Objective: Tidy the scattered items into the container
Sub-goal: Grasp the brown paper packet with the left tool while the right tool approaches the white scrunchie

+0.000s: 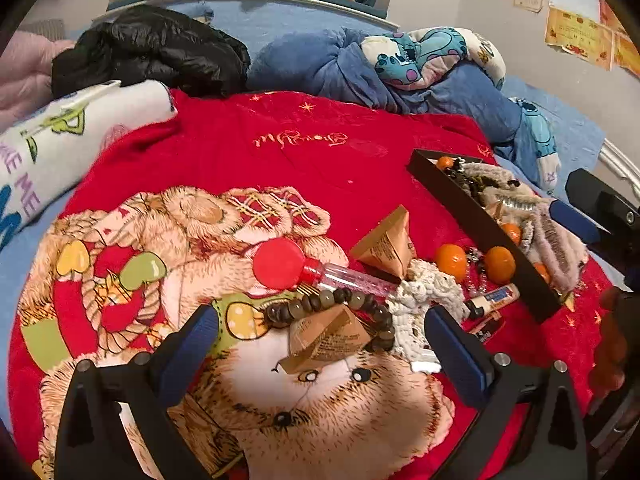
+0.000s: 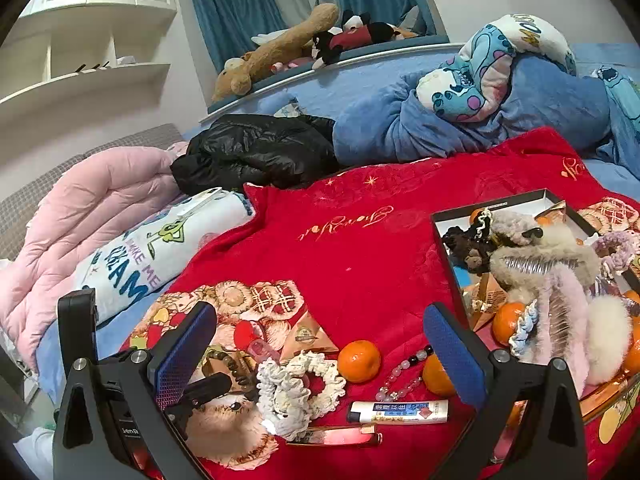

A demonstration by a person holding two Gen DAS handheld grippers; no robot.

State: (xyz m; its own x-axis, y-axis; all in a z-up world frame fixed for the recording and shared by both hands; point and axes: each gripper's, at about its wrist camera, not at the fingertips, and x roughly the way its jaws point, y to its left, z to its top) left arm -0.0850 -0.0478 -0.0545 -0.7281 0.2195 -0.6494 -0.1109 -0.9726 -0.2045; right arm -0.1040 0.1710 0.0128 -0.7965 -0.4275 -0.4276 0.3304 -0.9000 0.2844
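Observation:
My left gripper is open, its blue pads either side of a tan pyramid packet and a brown bead bracelet. Beyond lie a red-capped clear tube, a second pyramid packet, a white scrunchie, two oranges, a lip balm tube. The black box at right holds fluffy hair clips and oranges. My right gripper is open over the white scrunchie, an orange, a pink bead bracelet and the lip balm. The box is to its right.
All lies on a red teddy-bear blanket on a bed. A black jacket, blue quilt, white printed blanket and pink quilt lie behind. A flat red-gold bar lies near the lip balm.

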